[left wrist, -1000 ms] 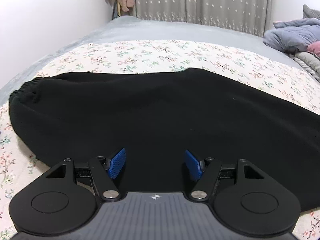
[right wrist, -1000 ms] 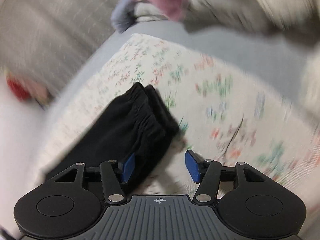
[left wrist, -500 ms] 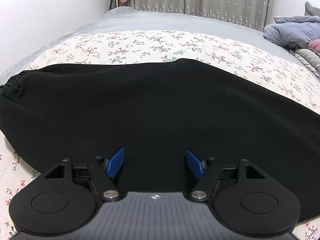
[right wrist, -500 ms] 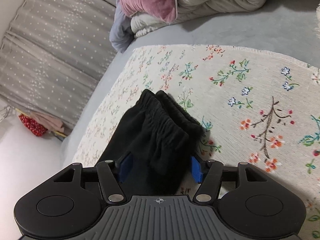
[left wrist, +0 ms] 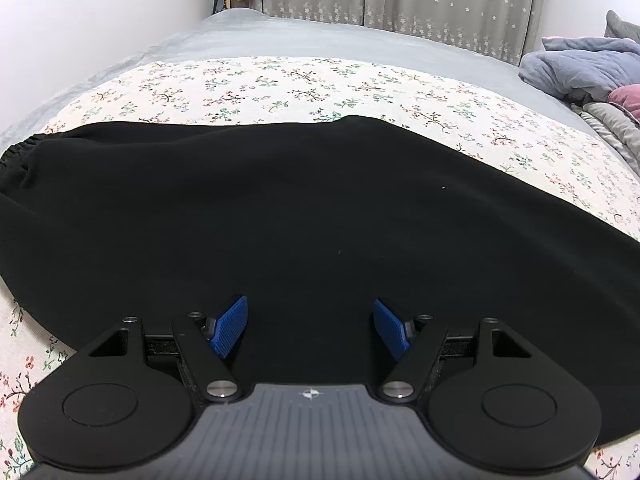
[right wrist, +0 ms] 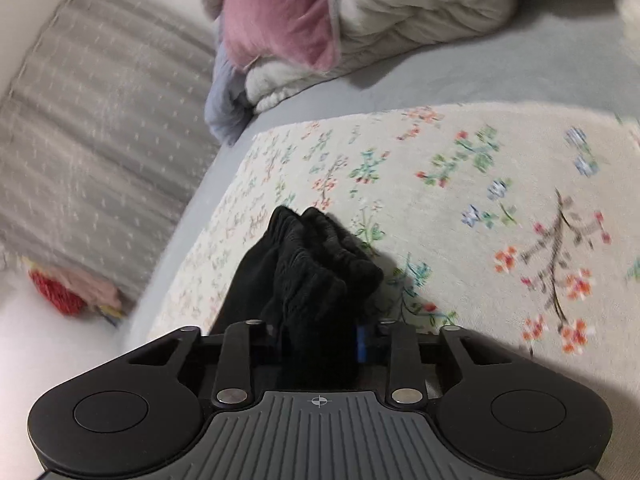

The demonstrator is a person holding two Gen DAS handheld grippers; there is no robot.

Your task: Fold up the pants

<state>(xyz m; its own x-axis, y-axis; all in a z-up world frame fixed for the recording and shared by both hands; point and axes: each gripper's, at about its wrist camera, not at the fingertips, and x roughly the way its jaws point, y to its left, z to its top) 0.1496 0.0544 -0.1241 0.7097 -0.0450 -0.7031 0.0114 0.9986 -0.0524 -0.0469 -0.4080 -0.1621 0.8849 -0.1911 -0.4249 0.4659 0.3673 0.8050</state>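
Right gripper is where the action is: half a second back its blue pads sat on either side of the bunched black cuffs, and now the jaws have just been closing, with the gathered elastic ends of the pants squeezed between them. Only a sliver of one blue pad peeks out beside the fabric, so I'd call that a proper pinch on both leg ends together. To me that means the grab for the fold is done on this side, and next comes carrying those cuffs toward the waistband.

Left side hasn't really changed. Left gripper hovers over the wide middle of the pants, fingers spread wide apart with nothing between them, not clearly touching the cloth as far as I can tell.

Pants lie flat across the floral blanket on the bed, elastic waistband at far left in the left view, cuffs off to the right.
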